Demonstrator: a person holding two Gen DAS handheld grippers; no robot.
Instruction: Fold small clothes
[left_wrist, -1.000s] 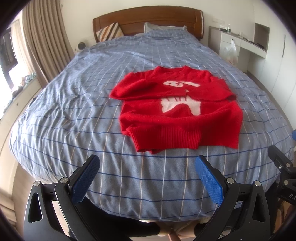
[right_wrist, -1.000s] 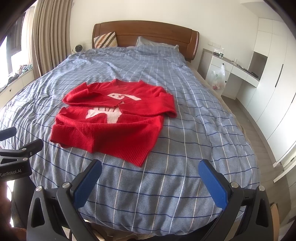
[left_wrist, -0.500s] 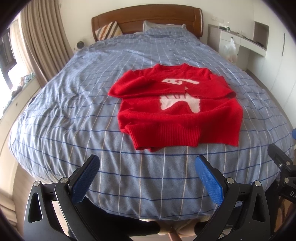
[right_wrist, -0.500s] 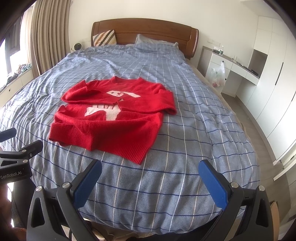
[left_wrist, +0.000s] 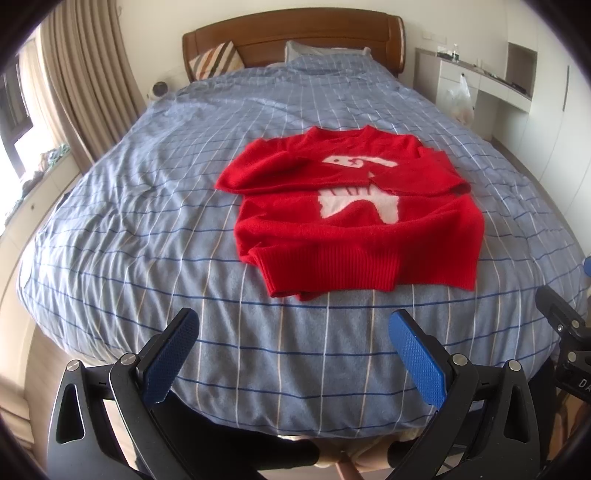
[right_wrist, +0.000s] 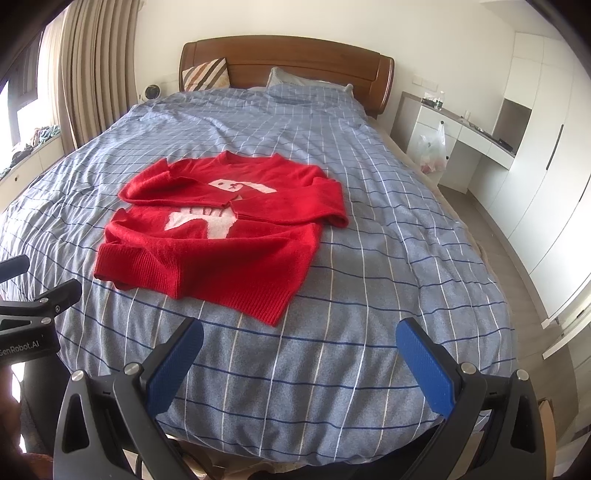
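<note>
A small red sweater (left_wrist: 354, 214) with a white animal figure lies flat on the blue checked bedcover (left_wrist: 147, 206), both sleeves folded across its chest. In the right wrist view the sweater (right_wrist: 229, 236) sits left of centre. My left gripper (left_wrist: 293, 325) hangs open over the foot of the bed, just short of the sweater's ribbed hem, nothing between its blue pads. My right gripper (right_wrist: 299, 332) is open too, below and right of the hem's corner. Each gripper's black body shows at the edge of the other's view.
A wooden headboard (right_wrist: 288, 62) with a striped cushion (right_wrist: 207, 74) and a pillow is at the far end. Curtains (left_wrist: 88, 81) and a window ledge run along the left. A white desk (right_wrist: 461, 129) with a hanging plastic bag and wardrobes stand on the right.
Both cameras have shifted slightly; the sweater appears a little closer and lower in view. The sweater itself has not moved, and both grippers stay open.
</note>
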